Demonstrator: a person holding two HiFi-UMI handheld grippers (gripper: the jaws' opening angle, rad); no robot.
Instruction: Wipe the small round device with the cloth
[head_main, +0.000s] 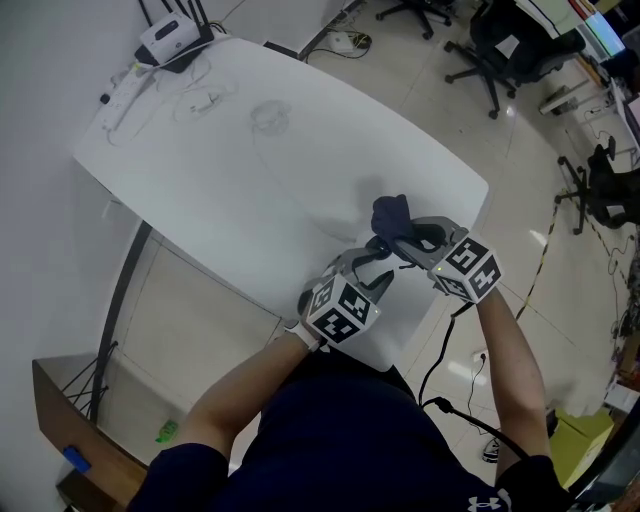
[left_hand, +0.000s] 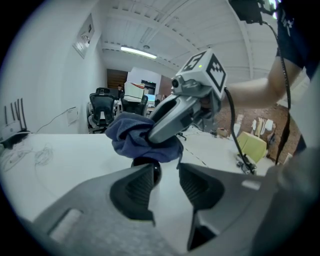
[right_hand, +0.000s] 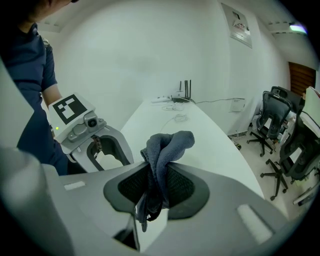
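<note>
My right gripper (right_hand: 156, 172) is shut on a dark blue cloth (right_hand: 167, 145), which bunches up out of the jaws. In the head view the cloth (head_main: 390, 212) hangs just above the white table (head_main: 250, 170) near its front right edge. The small round black device (left_hand: 153, 167) lies on the table right under the cloth (left_hand: 132, 135), half hidden behind my left jaw. My left gripper (left_hand: 167, 172) stands open just short of the device, with bare table showing in the gap. From the right gripper view the left gripper (right_hand: 102, 145) has nothing between its fingers.
A white router with antennas (head_main: 170, 40) and loose cables (head_main: 200, 100) sit at the table's far left corner. Black office chairs (head_main: 510, 45) stand on the floor to the right. The table's front edge runs just below both grippers.
</note>
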